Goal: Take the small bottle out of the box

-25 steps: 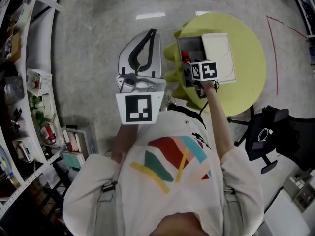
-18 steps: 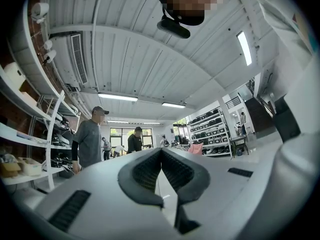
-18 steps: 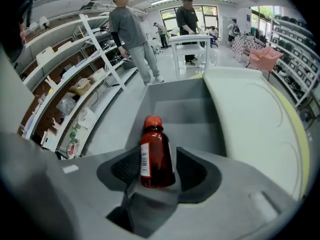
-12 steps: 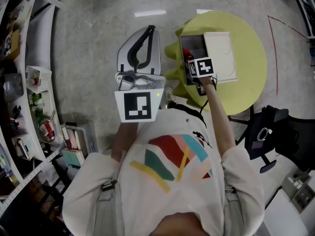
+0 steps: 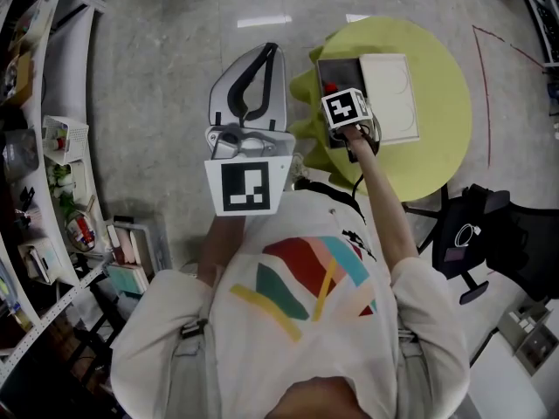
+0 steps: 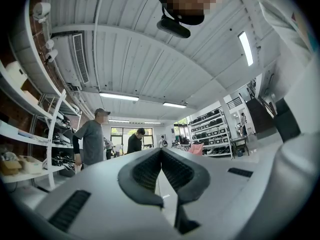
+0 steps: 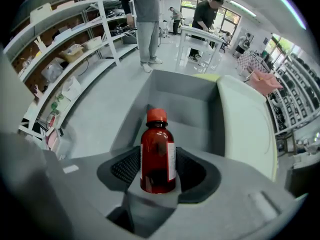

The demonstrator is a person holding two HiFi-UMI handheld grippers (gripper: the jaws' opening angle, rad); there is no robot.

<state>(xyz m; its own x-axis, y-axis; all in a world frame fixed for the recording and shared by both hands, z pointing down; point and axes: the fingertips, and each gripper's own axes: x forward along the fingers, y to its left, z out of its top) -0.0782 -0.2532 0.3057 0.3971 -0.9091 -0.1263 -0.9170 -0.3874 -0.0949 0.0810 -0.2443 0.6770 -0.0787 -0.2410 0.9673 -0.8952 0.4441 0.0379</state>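
Left claw (image 6: 161, 159): nearest the body, held about level and well apart from the work. Its pads are together with nothing between them. Judged best left idle unless the box needs steadying.
Right claw (image 7: 159, 171): reaches steeply down into the box. Its jaws stand wide, with the pads (image 7: 125, 169) lying against both flanks of the small bottle. The jaws have eased open a shade just now with the bottle between them.
Small bottle (image 7: 158, 154): inside the box between the right claw's jaws. It has a dark red body, and its red cap (image 7: 156, 115) points away from the claw. It is held low on the body — the neck and cap are free.
Step in hand: securing the hold before the lift, as judged. The squeeze should firm up first, since a round smooth body can slip or roll. The withdrawal should then run straight back along the claw's own line.
Box (image 7: 180, 91): grey and open, with walls rising near the bottle on the far side and the left. A tilted pull risks the cap catching a wall.
Lid (image 7: 245, 124): pale, lying to the right of the well and clear of the exit path.
Counter (image 5: 441, 85): round and yellow, carrying the box. Nothing visibly holds the box down — a slow lift is advised so it does not ride up with the bottle.
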